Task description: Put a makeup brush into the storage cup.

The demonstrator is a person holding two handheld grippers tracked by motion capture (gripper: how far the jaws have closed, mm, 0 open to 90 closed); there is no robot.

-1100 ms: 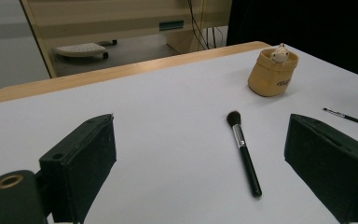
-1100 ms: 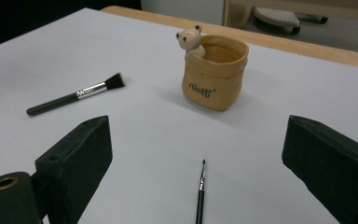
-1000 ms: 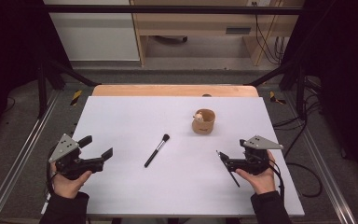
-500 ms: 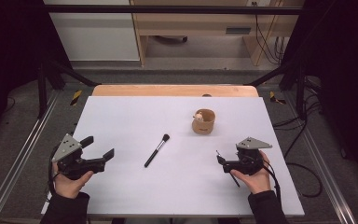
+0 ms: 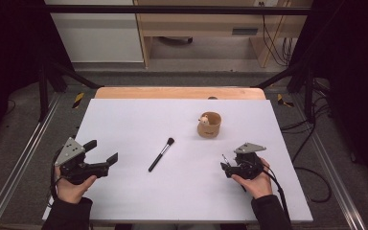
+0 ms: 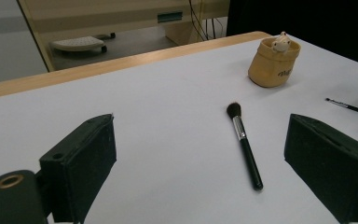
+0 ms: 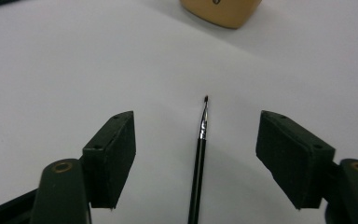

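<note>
Black thin brush (image 7: 199,154): lies flat on the white table (image 5: 139,120), between the two jaws of the right gripper (image 7: 196,154); its small tip points toward the tan pot (image 5: 209,124).
Right gripper jaws: partly open and have just been closing; the thin brush is in the gap, and the pads do not touch it.
Thin brush look: very slim dark handle, short shiny metal part, tiny dark tip.
Right gripper place: low over the table near its right front corner, in the person's right hand (image 5: 256,179).
Left gripper (image 5: 103,154): jaws wide open, holding nothing, at the left front of the table.
Big brush (image 5: 161,154): black handle, silver collar, dark round bristles; it lies in the middle, apart from both grippers.
Pot: stands behind the thin brush, with a small pale figure at its rim.
Left gripper view: shows the thin brush tip (image 6: 349,107) at the far right, near the pot (image 6: 274,63).
Right gripper view: shows the gap on each side of the thin brush clearly.
</note>
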